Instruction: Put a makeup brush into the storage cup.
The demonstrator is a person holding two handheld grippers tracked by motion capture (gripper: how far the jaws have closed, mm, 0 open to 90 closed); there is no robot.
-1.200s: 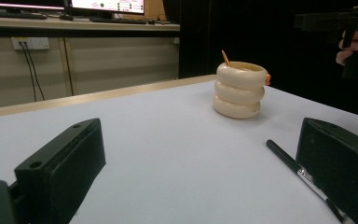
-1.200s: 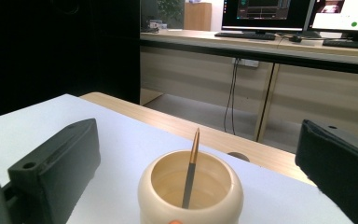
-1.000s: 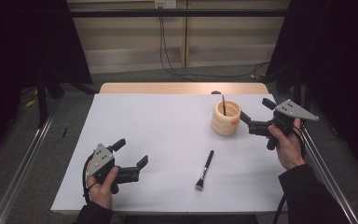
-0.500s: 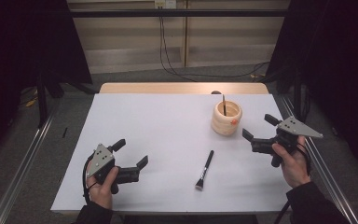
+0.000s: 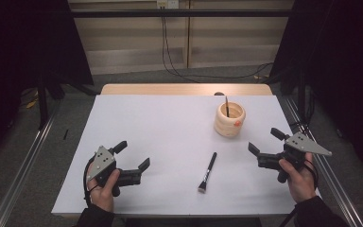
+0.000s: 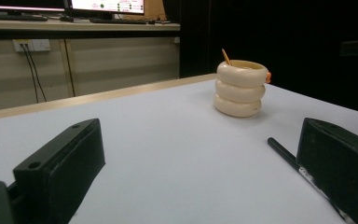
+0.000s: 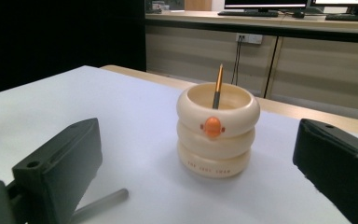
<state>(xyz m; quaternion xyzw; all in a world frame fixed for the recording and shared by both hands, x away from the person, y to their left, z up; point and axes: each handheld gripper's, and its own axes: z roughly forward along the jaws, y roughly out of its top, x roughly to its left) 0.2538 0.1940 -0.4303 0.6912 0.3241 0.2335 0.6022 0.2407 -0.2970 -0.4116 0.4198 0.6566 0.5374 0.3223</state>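
Brush (image 5: 208,171) flat on desk (image 5: 160,132), between claws, near cup (image 5: 229,119); right claw (image 5: 264,144) wide, empty; left claw (image 5: 133,156) wide, idle; approach handle mid-length, jaws square across it.

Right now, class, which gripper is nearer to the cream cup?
Right. The right gripper sits just below and to the right of the cream cup. The left gripper is far off to the cup's lower left, beyond the brush.

White table (image 5: 160,137) w/ holder (image 5: 229,119), brush (image 5: 207,171).
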